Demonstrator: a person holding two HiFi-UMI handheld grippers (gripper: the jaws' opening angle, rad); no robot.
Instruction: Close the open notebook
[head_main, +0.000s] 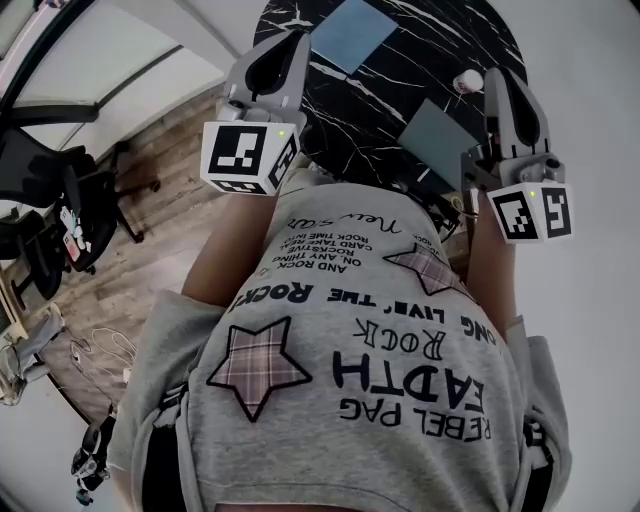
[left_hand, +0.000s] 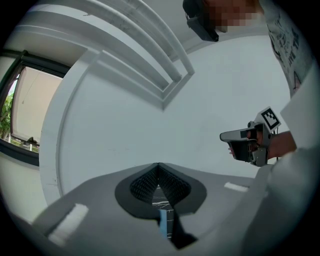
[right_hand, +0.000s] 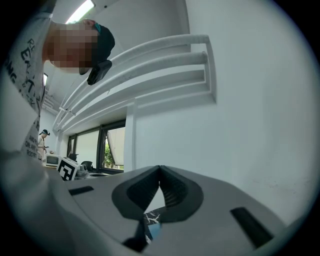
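In the head view a light blue notebook (head_main: 350, 32) lies flat on the far side of the round black marble table (head_main: 400, 90), and a grey-green one (head_main: 437, 135) lies flat nearer to me; whether either is open I cannot tell. My left gripper (head_main: 288, 42) is raised over the table's left edge and my right gripper (head_main: 500, 78) over its right side, both clear of the notebooks. Each points level at a white wall. The left gripper (left_hand: 158, 166) and right gripper (right_hand: 160, 169) are shut and hold nothing. A blue sliver of notebook (left_hand: 162, 221) shows below the left jaws.
A small white and pink object (head_main: 467, 82) sits on the table by the right gripper. Black office chairs (head_main: 60, 200) and cables (head_main: 100, 350) occupy the wooden floor at left. My grey printed shirt (head_main: 350, 380) fills the lower view. Windows (right_hand: 100, 150) stand left of the wall.
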